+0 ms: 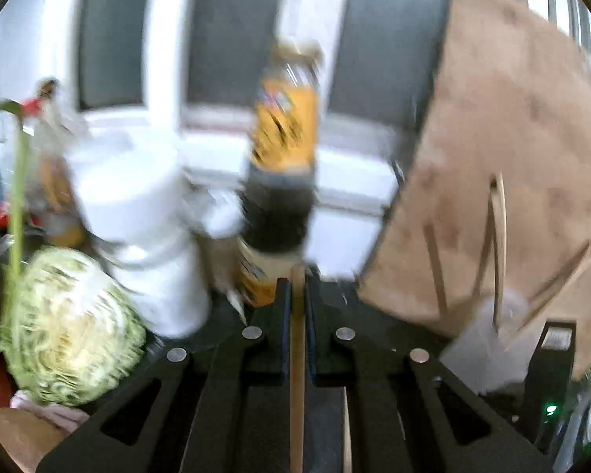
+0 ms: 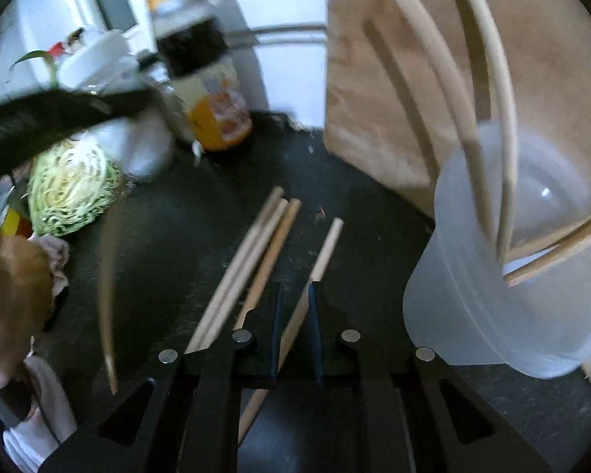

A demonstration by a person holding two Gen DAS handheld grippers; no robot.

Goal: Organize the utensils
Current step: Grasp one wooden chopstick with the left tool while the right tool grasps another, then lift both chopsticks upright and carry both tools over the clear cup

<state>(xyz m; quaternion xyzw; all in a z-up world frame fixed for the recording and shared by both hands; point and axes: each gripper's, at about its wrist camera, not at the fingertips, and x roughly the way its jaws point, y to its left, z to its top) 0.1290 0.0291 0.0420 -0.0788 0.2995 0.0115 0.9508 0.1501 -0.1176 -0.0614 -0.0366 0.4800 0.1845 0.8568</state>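
Chopstick (image 1: 297, 354) pinched in left tongs (image 1: 298, 287); right tongs (image 2: 295, 295) narrow, clamping another chopstick (image 2: 315, 272) on counter (image 2: 169, 236).

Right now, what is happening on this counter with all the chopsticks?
A person is sorting chopsticks into a translucent plastic cup with two hand-held tools. The left tool is shut on one chopstick and holds it in the air. The right tool is down at the dark counter, closed around another chopstick. Three more chopsticks lie beside it, and several already stand in the cup.
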